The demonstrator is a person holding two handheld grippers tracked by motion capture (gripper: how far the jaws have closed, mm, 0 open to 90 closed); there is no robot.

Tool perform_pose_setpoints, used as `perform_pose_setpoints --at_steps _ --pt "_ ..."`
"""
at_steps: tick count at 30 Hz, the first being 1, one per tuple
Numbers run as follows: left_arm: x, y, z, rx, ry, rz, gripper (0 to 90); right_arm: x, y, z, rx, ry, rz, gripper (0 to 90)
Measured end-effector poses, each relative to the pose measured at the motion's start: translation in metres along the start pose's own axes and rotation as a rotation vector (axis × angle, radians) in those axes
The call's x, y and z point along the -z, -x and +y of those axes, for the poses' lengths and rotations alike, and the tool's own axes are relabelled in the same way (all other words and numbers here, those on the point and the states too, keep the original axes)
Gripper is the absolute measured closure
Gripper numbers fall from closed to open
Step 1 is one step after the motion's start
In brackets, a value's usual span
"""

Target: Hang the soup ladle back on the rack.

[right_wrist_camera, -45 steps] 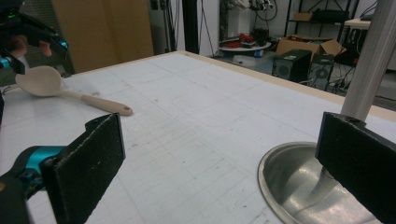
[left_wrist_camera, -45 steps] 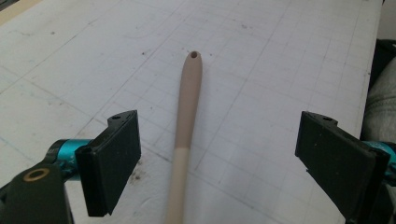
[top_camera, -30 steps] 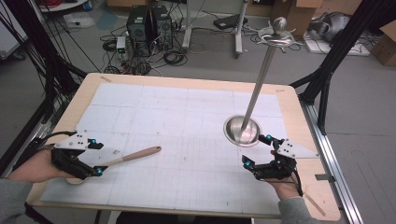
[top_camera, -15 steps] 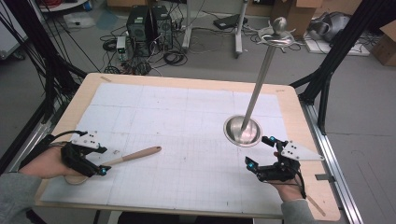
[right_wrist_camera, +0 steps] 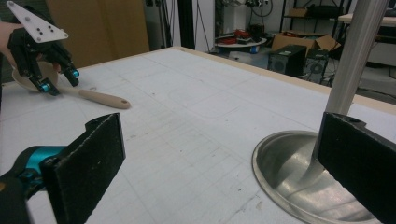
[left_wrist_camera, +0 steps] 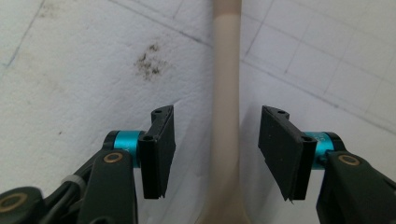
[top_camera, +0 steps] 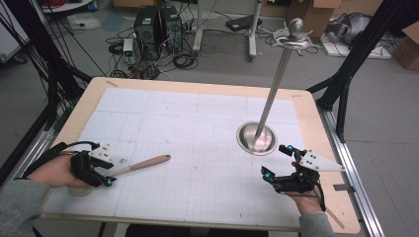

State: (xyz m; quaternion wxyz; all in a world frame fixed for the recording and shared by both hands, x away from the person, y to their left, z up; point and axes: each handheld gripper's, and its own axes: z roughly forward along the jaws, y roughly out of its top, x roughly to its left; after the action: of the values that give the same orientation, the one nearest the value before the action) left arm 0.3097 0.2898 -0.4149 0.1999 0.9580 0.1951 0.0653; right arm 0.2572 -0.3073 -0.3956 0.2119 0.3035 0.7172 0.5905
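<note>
A wooden spoon (top_camera: 143, 164) lies at the near left of the white mat, its handle pointing right and its bowl under the person's left hand. My left gripper (top_camera: 108, 173) is open and straddles the handle (left_wrist_camera: 225, 93) without touching it. A metal stand (top_camera: 256, 137), a round dished base with a tall pole, sits right of centre. My right gripper (top_camera: 275, 161) is open just in front of that base (right_wrist_camera: 299, 182), jaws wide with nothing between them. Across the table, the right gripper view also takes in the left gripper (right_wrist_camera: 51, 70) and the spoon (right_wrist_camera: 100, 99).
The white gridded mat (top_camera: 197, 123) covers a wooden table (top_camera: 336, 197). The stand's pole leans up to a hooked top (top_camera: 294, 37) over the far right edge. Black frame posts (top_camera: 356, 54) flank the table, and computers and cables (top_camera: 158, 24) are on the floor beyond.
Both grippers have drifted slightly toward the near edge. The spoon and the stand have not moved.
</note>
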Motion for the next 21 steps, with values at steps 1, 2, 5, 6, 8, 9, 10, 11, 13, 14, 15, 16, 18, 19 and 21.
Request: perform_pose_setpoints --at_steps 1,2,5,6,8,9,10,11,13,14,15,16,18,19,21 --pt "-0.0002 0.0002 -0.0011 -0.009 -0.004 0.004 50.3 0.0001 0.0 -0.0001 -0.001 0.0 0.0 0.1" --pt "0.0001 0.0001 -0.0014 -0.013 -0.009 0.002 51.3 0.0002 0.0 -0.0001 -0.003 0.0 0.0 0.1" --pt "-0.0001 0.0012 -0.0012 -0.029 -0.007 -0.019 58.0 0.0001 0.0 -0.0001 -0.001 0.0 0.0 0.1" --pt "0.0 0.0019 -0.0011 -0.033 -0.01 -0.031 62.0 0.0 -0.0001 0.0 0.001 0.0 0.001 0.1" --pt "0.0007 0.0018 -0.001 -0.045 -0.014 -0.041 68.7 -0.0004 -0.0002 0.0002 0.006 0.004 0.001 0.1" --pt "0.0015 0.0012 -0.001 -0.049 -0.015 -0.034 72.1 -0.0004 -0.0004 0.0002 0.006 0.004 0.001 0.1" --pt "0.0009 0.0004 -0.0014 -0.04 -0.01 -0.039 76.1 -0.0003 -0.0005 0.0002 0.006 0.003 0.0 0.1" --pt "0.0009 -0.001 -0.0014 -0.033 -0.011 -0.05 76.1 -0.0003 -0.0007 0.0003 0.004 0.004 0.0 0.1" --pt "0.0005 -0.0024 -0.0014 -0.026 -0.008 -0.056 76.4 0.0002 -0.0011 0.0004 0.002 0.002 0.002 0.1" --pt "0.0006 -0.0025 -0.0011 -0.023 -0.011 -0.056 76.5 0.0003 -0.0011 0.0005 0.002 0.003 0.002 0.1" --pt "0.0008 -0.0025 -0.001 -0.025 -0.013 -0.055 76.6 0.0003 -0.001 0.0005 0.001 0.005 0.002 0.1" --pt "0.0008 -0.0021 -0.0009 -0.023 -0.013 -0.054 76.7 0.0003 -0.0007 0.0004 0.001 0.006 0.001 0.1" --pt "0.0009 -0.0016 -0.0011 -0.023 -0.01 -0.049 76.7 0.0003 -0.0001 0.0001 0.0 0.005 0.001 0.1" --pt "0.0011 -0.0017 -0.0014 -0.026 -0.007 -0.048 76.7 0.0004 0.0001 0.0 -0.002 0.003 0.001 0.1" --pt "0.0026 -0.0012 -0.0019 -0.026 0.006 -0.046 76.8 0.0005 0.0003 0.0 -0.002 0.004 0.001 0.1"
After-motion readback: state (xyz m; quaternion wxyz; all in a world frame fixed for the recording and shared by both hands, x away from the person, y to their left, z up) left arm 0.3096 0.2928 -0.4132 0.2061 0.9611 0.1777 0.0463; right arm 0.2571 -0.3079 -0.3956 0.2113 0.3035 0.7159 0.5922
